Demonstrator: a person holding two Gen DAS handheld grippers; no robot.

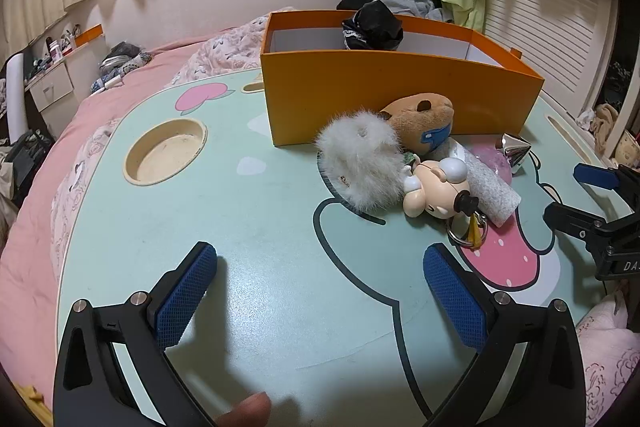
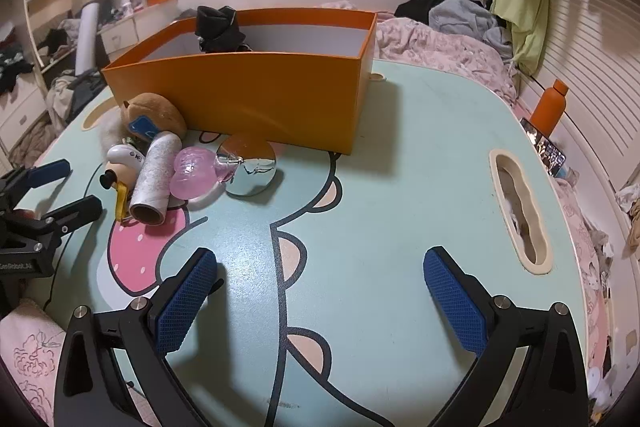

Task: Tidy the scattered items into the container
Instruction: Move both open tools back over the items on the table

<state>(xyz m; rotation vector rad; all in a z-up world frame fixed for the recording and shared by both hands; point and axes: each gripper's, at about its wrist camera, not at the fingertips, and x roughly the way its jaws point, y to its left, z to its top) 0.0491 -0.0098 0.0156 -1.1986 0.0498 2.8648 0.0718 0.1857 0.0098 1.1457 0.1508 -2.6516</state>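
Two grippers, left (image 1: pixel 320 291) and right (image 2: pixel 320 291), hover with jaws spread wide and empty over the bench (image 1: pixel 248 211). The toys (image 1: pixel 400 155) lie heaped just before the box (image 1: pixel 400 87), likely so each lift is short.

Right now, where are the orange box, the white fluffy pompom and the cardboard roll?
orange box (image 1: pixel 400 99): left wrist view, on its near outer wall.
white fluffy pompom (image 1: pixel 362 159): left wrist view, middle of the fur.
cardboard roll (image 2: pixel 156 179): right wrist view, on its speckled side, above the open end.
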